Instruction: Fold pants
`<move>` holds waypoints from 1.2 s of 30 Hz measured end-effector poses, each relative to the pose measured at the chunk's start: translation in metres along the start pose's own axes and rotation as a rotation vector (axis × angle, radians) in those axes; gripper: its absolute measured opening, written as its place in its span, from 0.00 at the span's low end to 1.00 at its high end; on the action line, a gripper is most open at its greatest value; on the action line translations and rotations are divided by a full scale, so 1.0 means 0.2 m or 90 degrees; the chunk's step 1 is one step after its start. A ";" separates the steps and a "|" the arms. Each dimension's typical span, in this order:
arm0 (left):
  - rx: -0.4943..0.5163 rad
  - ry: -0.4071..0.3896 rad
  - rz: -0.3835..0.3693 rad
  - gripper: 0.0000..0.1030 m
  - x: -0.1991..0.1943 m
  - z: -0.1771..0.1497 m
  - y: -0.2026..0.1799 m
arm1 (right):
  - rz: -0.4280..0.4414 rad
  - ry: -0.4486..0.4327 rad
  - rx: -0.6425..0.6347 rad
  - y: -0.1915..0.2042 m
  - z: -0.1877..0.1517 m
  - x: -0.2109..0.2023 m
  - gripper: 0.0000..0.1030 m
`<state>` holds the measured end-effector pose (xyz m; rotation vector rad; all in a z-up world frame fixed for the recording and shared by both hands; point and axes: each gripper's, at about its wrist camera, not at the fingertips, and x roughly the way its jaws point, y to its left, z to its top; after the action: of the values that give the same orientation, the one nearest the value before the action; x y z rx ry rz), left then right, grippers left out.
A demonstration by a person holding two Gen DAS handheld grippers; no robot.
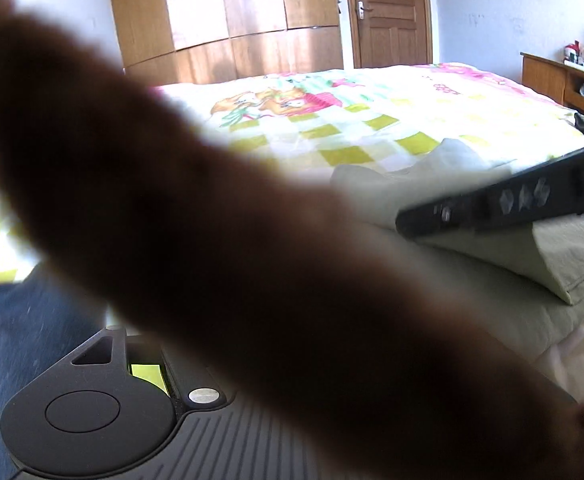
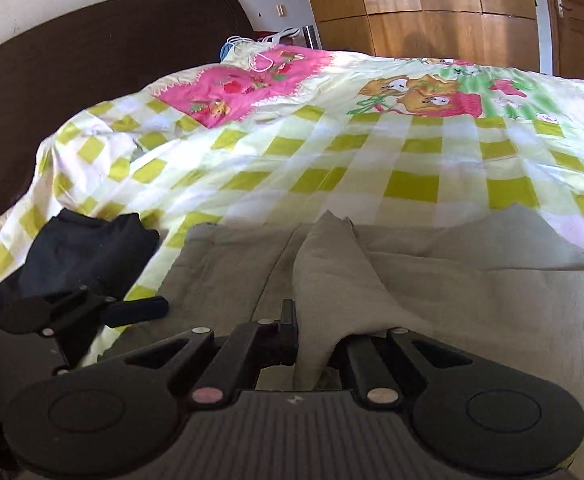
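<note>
Beige pants lie spread on the checked bedspread. My right gripper is shut on a raised fold of the pants, which stands up in a peak between its fingers. In the left wrist view a folded layer of the pants lies at the right, with a black finger of the right gripper across it. A person's forearm, blurred and close to the lens, hides the left gripper's fingers there. From the right wrist view the left gripper hovers at the pants' left edge; how its jaws stand does not show.
A dark navy garment lies on the bed left of the pants. A dark headboard stands behind, with a wooden wardrobe and a door beyond the bed. A wooden shelf is at the far right.
</note>
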<state>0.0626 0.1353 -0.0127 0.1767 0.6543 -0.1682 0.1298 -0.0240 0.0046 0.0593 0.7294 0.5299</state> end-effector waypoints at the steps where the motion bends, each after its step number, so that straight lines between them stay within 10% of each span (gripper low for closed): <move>1: -0.004 -0.003 -0.004 0.68 -0.01 -0.01 0.02 | -0.004 0.004 0.001 -0.01 0.00 0.00 0.21; 14: -0.074 -0.028 -0.027 0.68 -0.03 -0.09 0.16 | -0.006 -0.077 -0.006 0.15 0.32 -0.06 0.21; 23: -0.081 -0.024 -0.046 0.68 -0.06 -0.16 0.19 | -0.012 0.022 -0.190 0.45 0.08 0.25 0.24; 36: -0.064 -0.024 -0.035 0.68 -0.16 -0.19 0.19 | 0.019 0.041 -0.298 0.52 -0.05 0.17 0.31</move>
<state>0.0231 0.1826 -0.0177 0.0583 0.6285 -0.1904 0.0981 0.0818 -0.0002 -0.3849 0.6528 0.7217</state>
